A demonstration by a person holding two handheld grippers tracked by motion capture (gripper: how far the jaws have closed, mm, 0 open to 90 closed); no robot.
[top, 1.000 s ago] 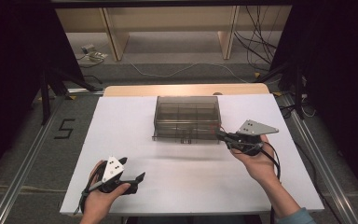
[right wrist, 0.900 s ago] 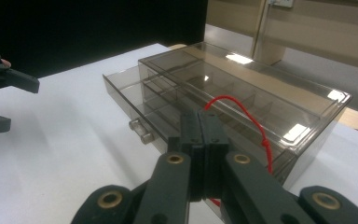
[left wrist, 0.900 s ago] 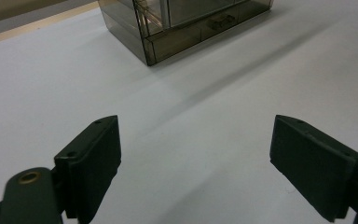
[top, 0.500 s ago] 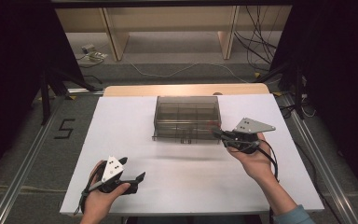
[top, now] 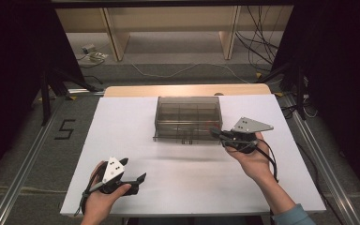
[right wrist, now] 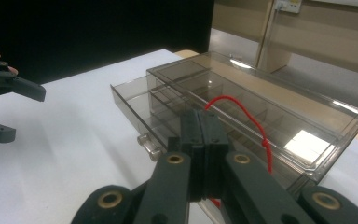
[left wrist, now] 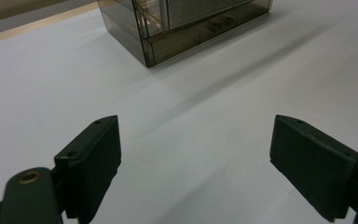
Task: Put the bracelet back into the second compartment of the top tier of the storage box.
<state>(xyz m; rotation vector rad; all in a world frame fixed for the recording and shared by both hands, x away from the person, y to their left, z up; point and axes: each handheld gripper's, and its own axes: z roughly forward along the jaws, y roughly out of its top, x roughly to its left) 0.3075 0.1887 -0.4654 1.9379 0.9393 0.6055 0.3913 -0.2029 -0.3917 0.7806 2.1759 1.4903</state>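
Note:
A smoky see-through drawer box stands at the back middle of the white table. In the right gripper view its bottom drawer is pulled out a little. My right gripper is at the box's right front corner, its jaws shut on a thin red cord that loops out above the right gripper over the box. Near the table's front left, my left gripper is open with nothing between its fingers. From the left gripper the box lies well ahead.
A wooden strip runs along the table's far edge. Beyond it are shelf legs and cables on the floor. Metal rails flank the table, with a "5" marked at the left. The left gripper is off to the left of the drawer.
My right gripper has edged a little left and back toward the box's right front corner. The left gripper has stayed put.

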